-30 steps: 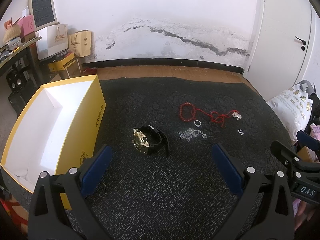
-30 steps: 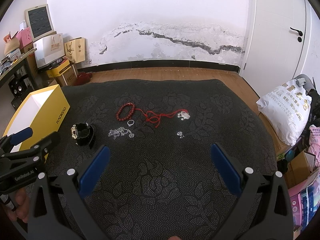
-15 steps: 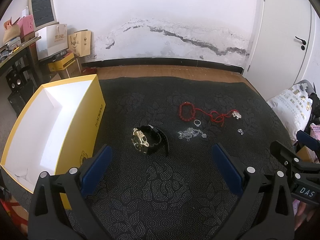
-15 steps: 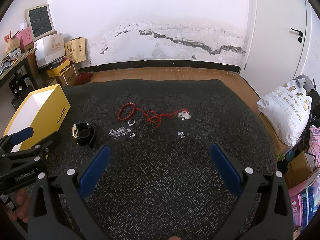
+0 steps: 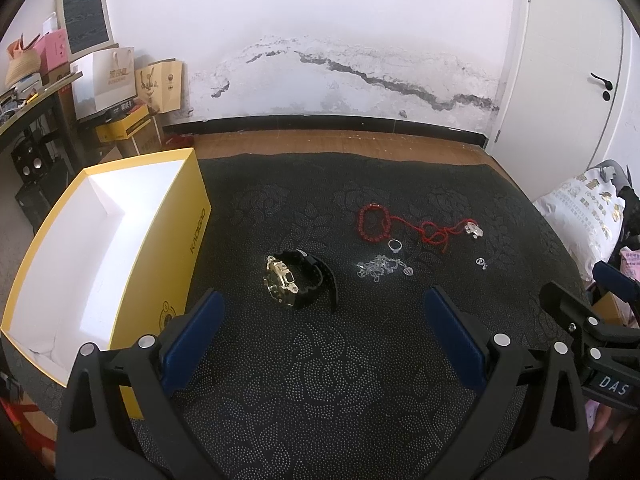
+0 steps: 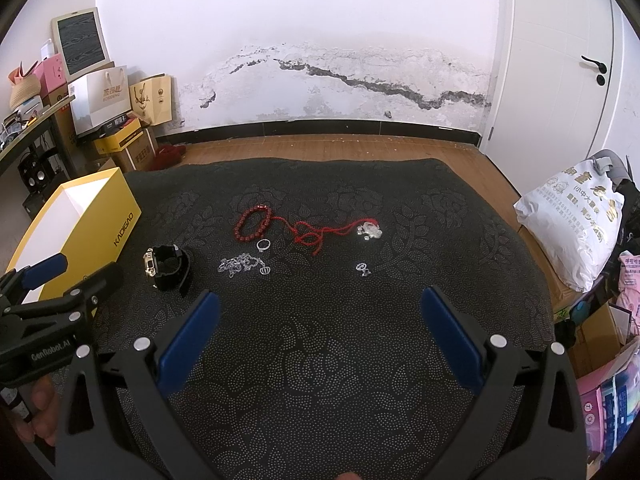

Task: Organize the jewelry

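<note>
The watch (image 5: 298, 282) lies on the dark mat (image 5: 320, 380) just ahead of my left gripper (image 5: 320, 330), whose jaws are spread wide and empty. My right gripper (image 6: 316, 328) is equally agape, short of the silver chain (image 6: 242, 265) and red bracelet (image 6: 253, 223). Nothing has shifted since a second ago. The yellow box (image 5: 176, 240) borders the mat's left; bare mat surrounds the pieces.

Mat (image 5: 320, 380): box (image 5: 100, 248) at 9 o'clock edge. Watch (image 5: 296, 280) centre, just right of box. Chain (image 5: 376, 268) at 3 o'clock of watch; ring (image 5: 395, 245) behind chain; bracelet (image 5: 374, 224) behind ring, cord (image 5: 434, 236) trailing right.
</note>
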`<state>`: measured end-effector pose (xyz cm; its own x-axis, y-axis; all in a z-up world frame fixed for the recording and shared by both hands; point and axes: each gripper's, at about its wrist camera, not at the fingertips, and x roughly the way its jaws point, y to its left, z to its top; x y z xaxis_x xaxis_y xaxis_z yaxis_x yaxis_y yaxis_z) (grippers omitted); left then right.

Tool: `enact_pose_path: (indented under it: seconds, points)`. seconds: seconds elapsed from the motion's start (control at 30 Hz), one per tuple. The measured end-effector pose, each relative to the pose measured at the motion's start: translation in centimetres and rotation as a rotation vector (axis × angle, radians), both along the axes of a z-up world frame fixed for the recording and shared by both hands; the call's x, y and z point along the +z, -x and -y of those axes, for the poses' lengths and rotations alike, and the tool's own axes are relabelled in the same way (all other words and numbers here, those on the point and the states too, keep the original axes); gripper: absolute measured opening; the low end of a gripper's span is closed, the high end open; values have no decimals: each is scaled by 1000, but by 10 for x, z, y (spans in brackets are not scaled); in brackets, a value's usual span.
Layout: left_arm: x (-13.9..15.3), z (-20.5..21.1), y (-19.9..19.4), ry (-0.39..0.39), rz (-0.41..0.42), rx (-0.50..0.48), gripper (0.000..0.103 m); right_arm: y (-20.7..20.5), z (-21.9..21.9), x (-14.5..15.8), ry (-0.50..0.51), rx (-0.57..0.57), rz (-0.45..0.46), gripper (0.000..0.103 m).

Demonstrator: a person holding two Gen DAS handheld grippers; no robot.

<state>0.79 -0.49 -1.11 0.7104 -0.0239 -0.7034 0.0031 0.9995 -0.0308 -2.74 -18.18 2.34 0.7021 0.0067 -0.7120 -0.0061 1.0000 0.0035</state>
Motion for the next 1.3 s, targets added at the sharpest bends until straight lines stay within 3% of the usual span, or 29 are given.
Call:
enact_pose_path:
  seconds: [0.53,0.67,0.87,1.0,1.23,1.3]
  points:
    - [-20,-13,-17,2,-65,36,98,-8,-11,-2,9,19,-12,97]
    - [-39,-16,-34,17,-104,46,98,-17,-10,-1,12,23,-8,97]
    - [-68,-18,-65,-42,-161,62,98,-28,-11,-1,19,41,-7,97]
    - [-94,-23,-85,4,-224,101,98,-32,-11,-3,24,56,-13,97]
    - [-124,-12,-107,-20,-269,91,98,-38,-9,-5,23,71,-23,97]
    - [-124,-8,-108,-49,-243,72,98,-39,-9,-6,25,74,-23,97]
